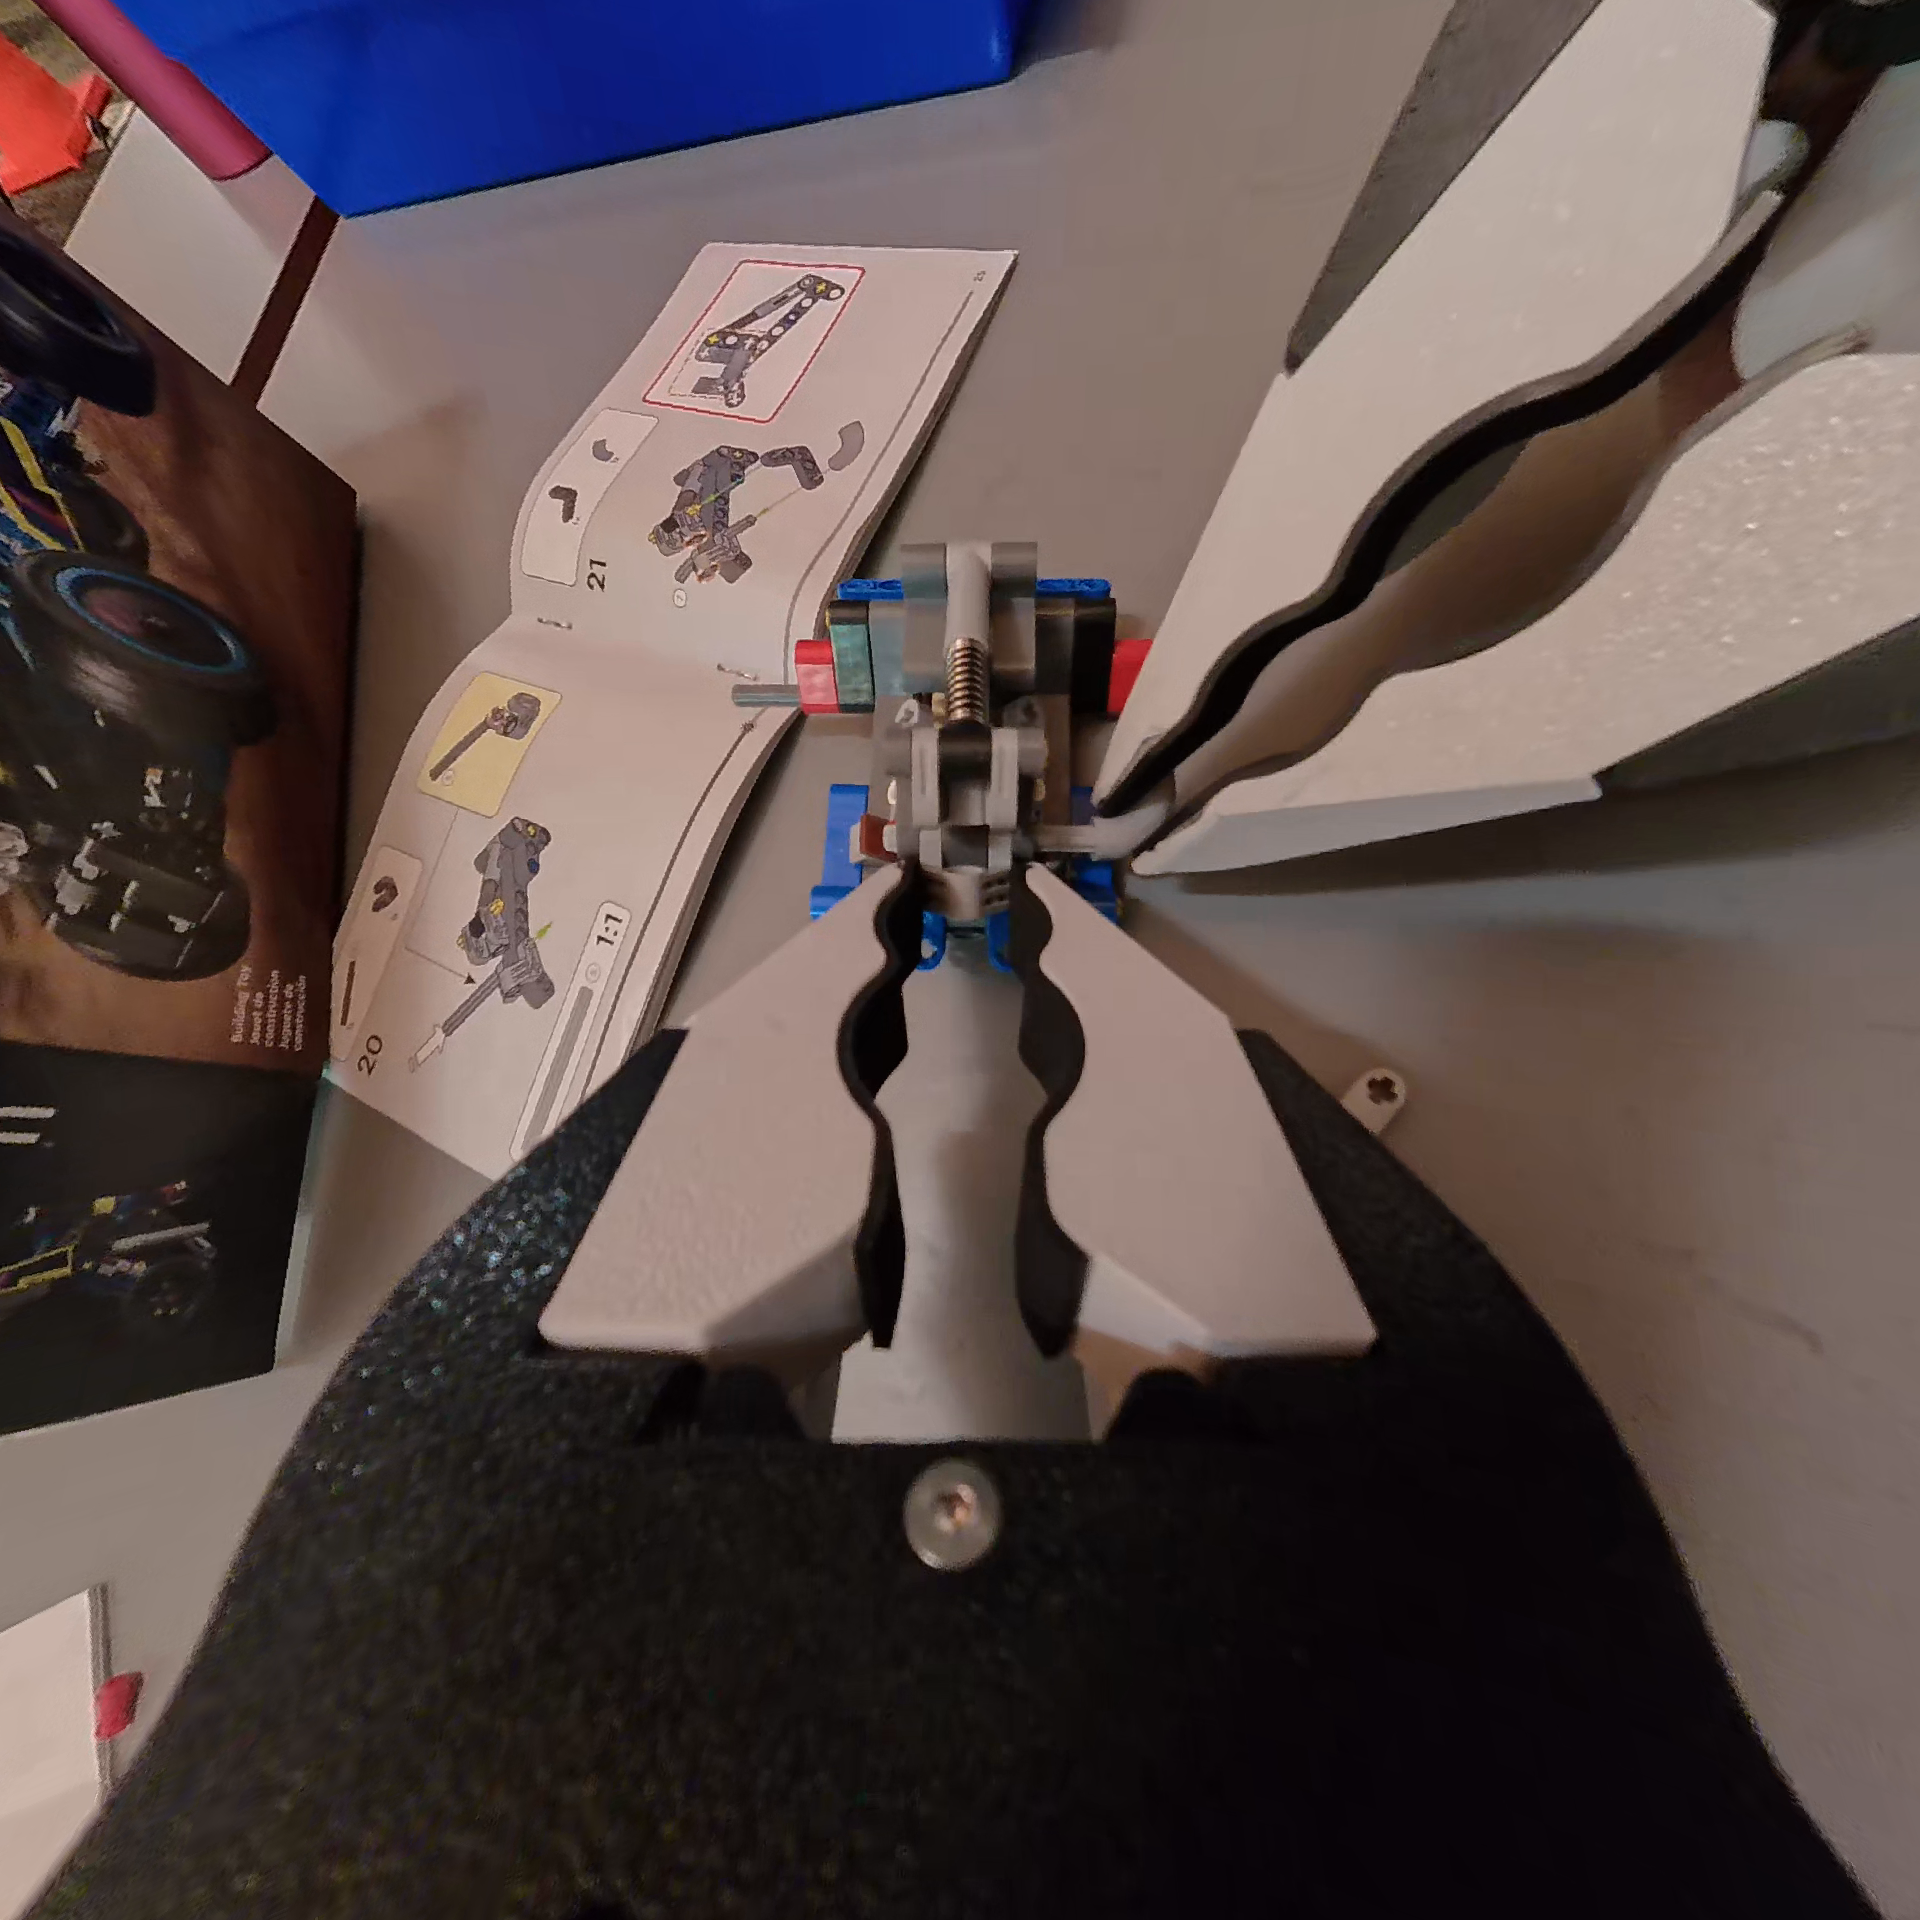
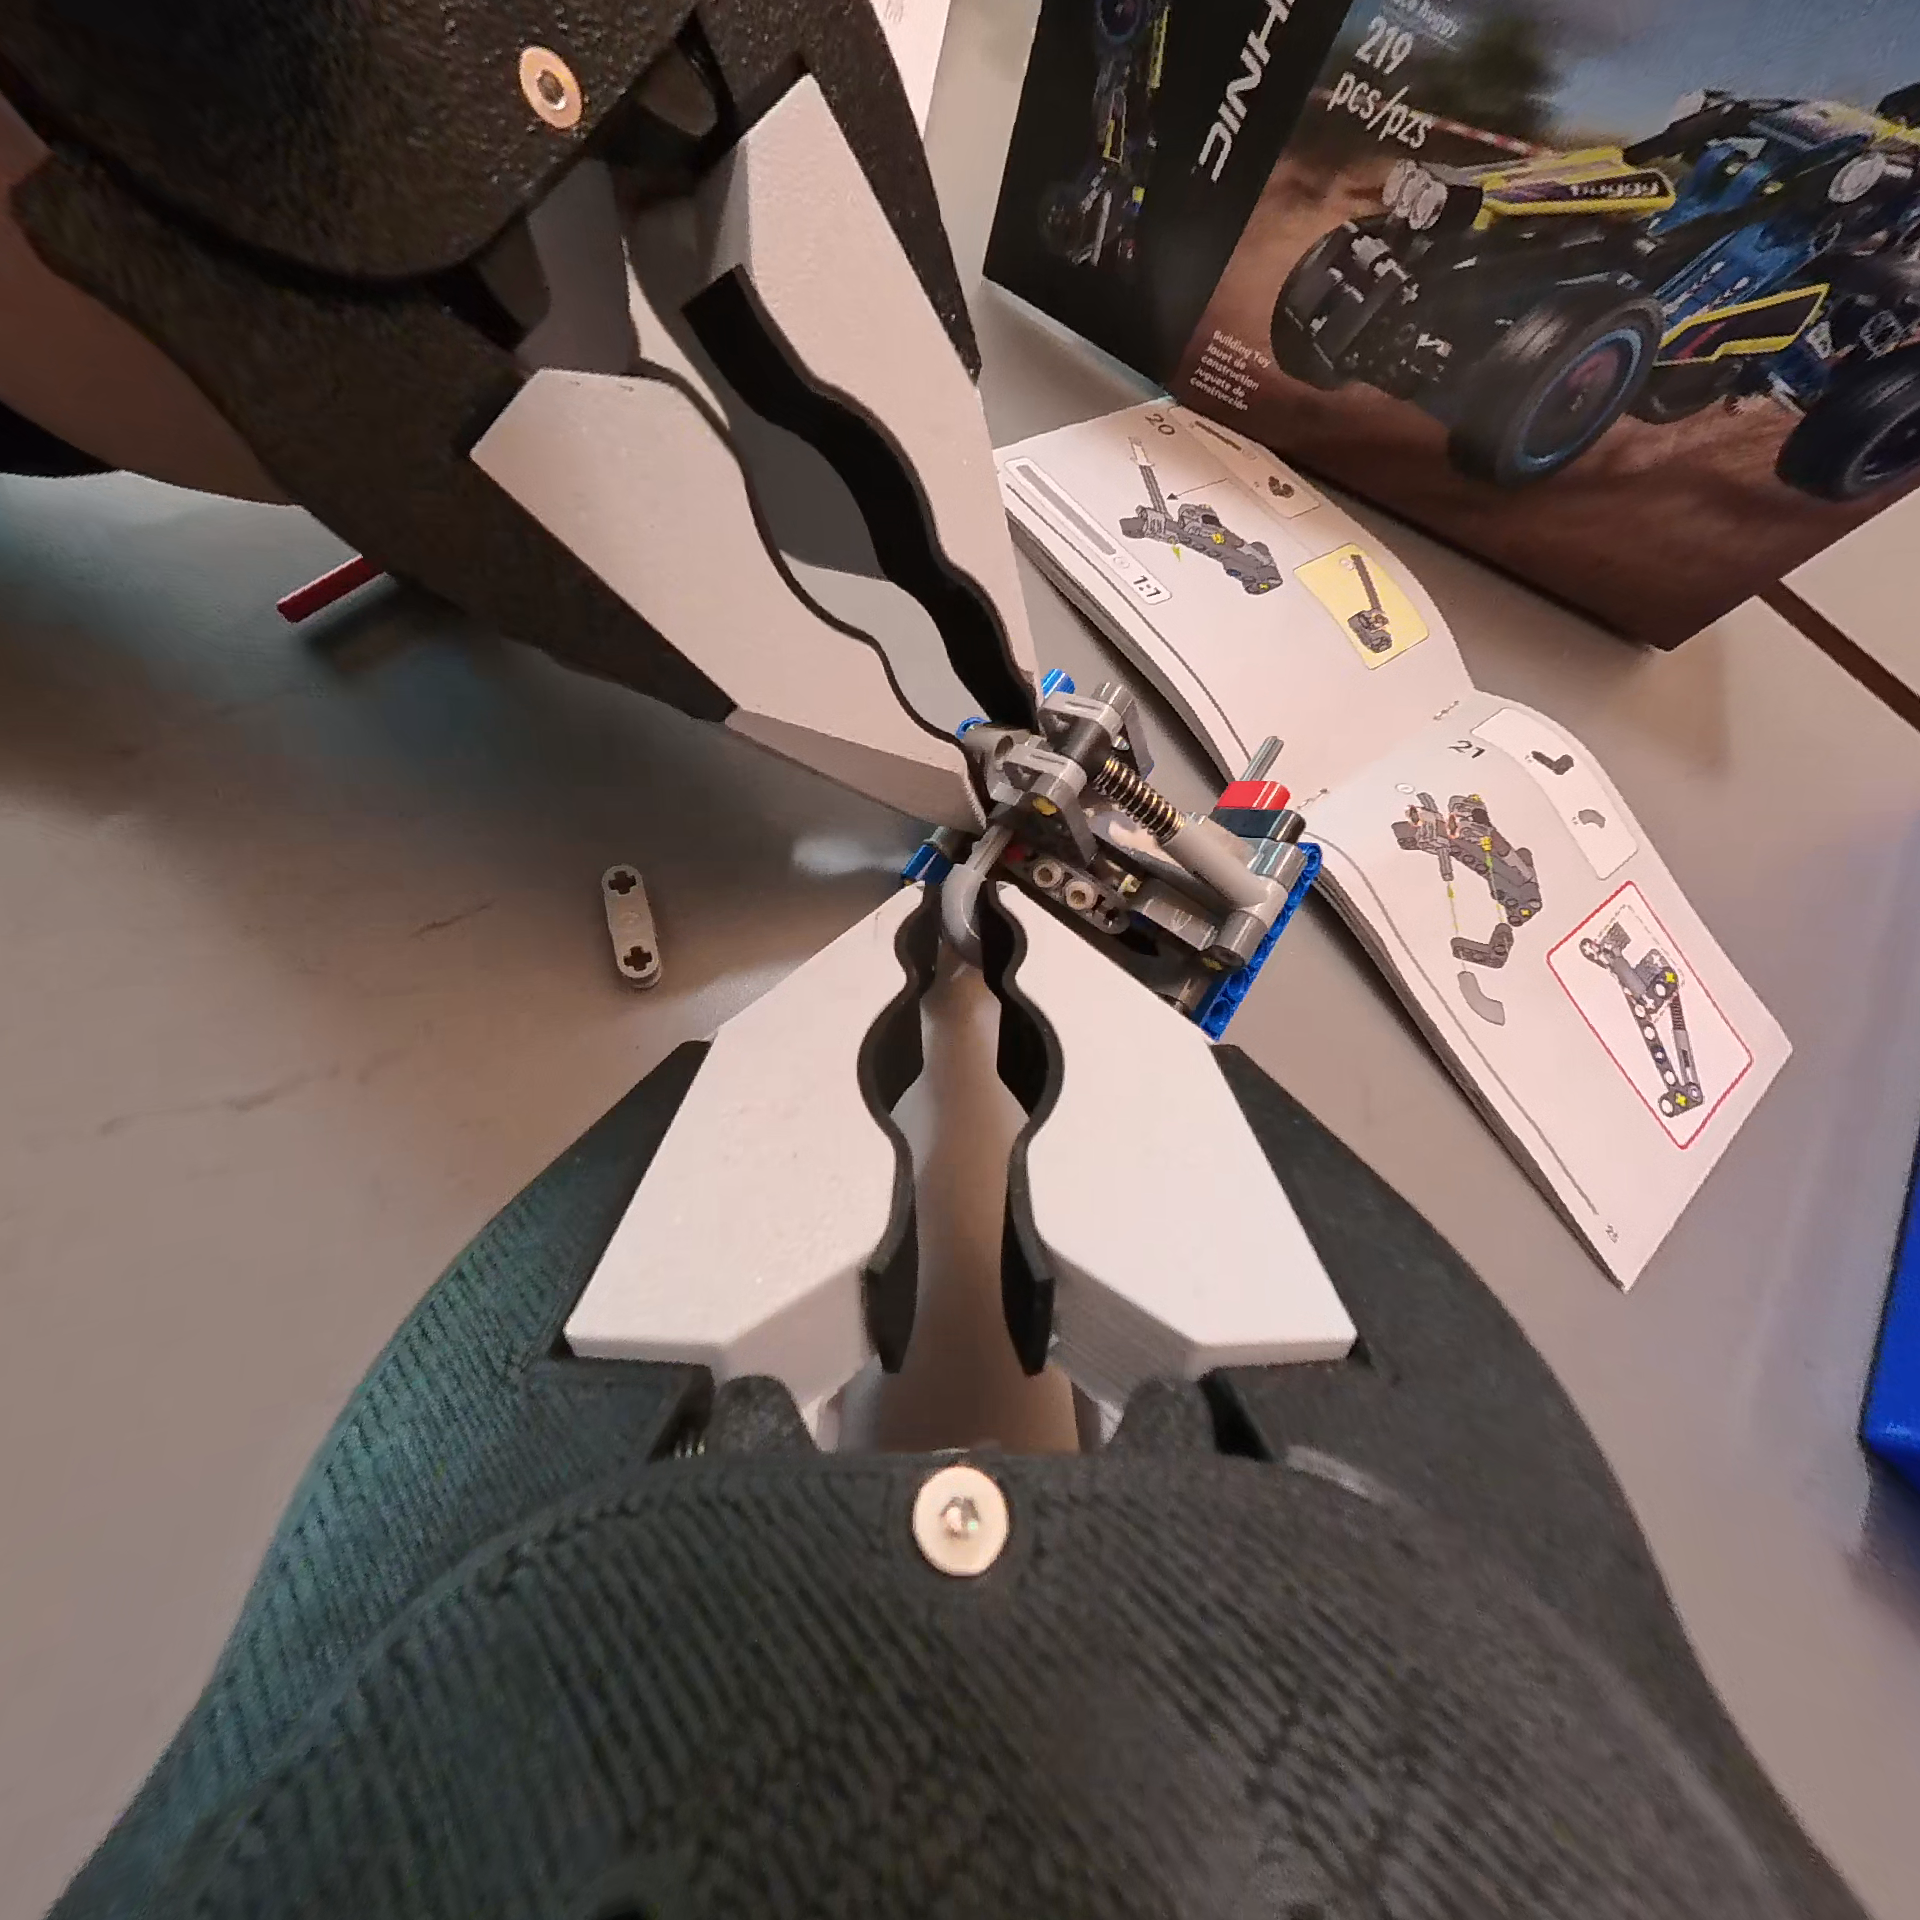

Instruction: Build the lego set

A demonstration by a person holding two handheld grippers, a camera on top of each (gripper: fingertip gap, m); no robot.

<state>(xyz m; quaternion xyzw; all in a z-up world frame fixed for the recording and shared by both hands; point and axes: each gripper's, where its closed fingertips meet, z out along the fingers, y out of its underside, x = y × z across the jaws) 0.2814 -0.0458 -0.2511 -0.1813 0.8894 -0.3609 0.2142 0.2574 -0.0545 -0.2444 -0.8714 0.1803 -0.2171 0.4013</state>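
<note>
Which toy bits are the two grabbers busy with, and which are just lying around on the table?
Being worked on:
- brick model, gripped at its near end by the left gripper
- curved grey piece, pinched by the right gripper at the model's side

Just lying about:
- open instruction booklet
- toy box
- small flat grey link
- blue bin

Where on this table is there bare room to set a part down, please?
Bare grey table lies left of the right tool, around the small grey link; more lies right of the left tool. It is crowded at the brick assembly, where both tools meet, and beyond it by the open booklet and toy box.
</note>
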